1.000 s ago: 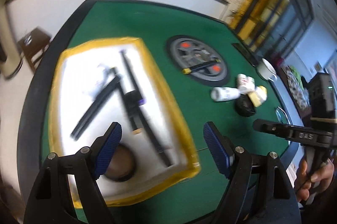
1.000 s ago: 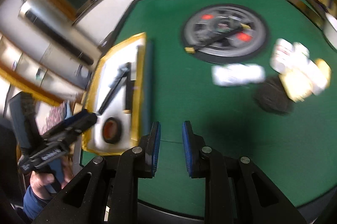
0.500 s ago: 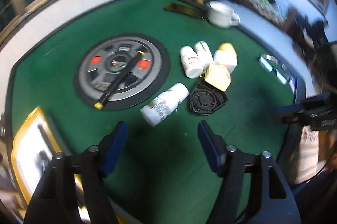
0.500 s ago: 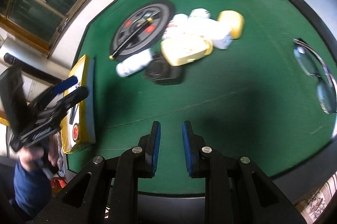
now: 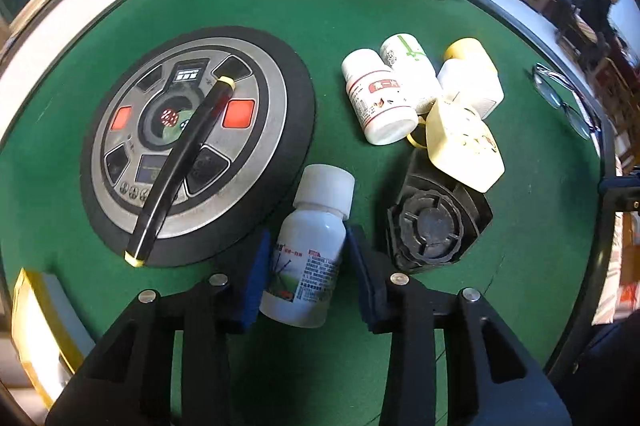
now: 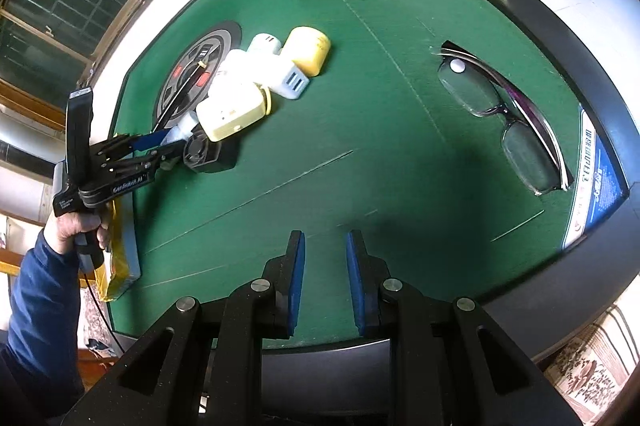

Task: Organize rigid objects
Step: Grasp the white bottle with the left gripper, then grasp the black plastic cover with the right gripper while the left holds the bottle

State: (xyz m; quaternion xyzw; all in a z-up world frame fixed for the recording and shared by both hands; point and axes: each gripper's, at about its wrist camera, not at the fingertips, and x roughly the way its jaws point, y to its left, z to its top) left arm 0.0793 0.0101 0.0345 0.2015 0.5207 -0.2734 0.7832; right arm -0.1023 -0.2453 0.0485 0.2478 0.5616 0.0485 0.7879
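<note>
A white-capped bottle (image 5: 310,250) is seen lying on the green table (image 5: 340,9), just beside the round black-and-silver disc (image 5: 196,141), with the left gripper (image 5: 308,266) set around its body; both blue pads (image 5: 256,274) appear pressed to its sides. A black-and-yellow pen (image 5: 180,161) is laid across the disc. A black fan-like part (image 5: 432,222) rests just right of the bottle, under a cream adapter (image 5: 460,145). The right gripper (image 6: 325,278) is held over bare felt, jaws parted, nothing between them. Glasses (image 6: 512,121) are noted near the table's edge.
</note>
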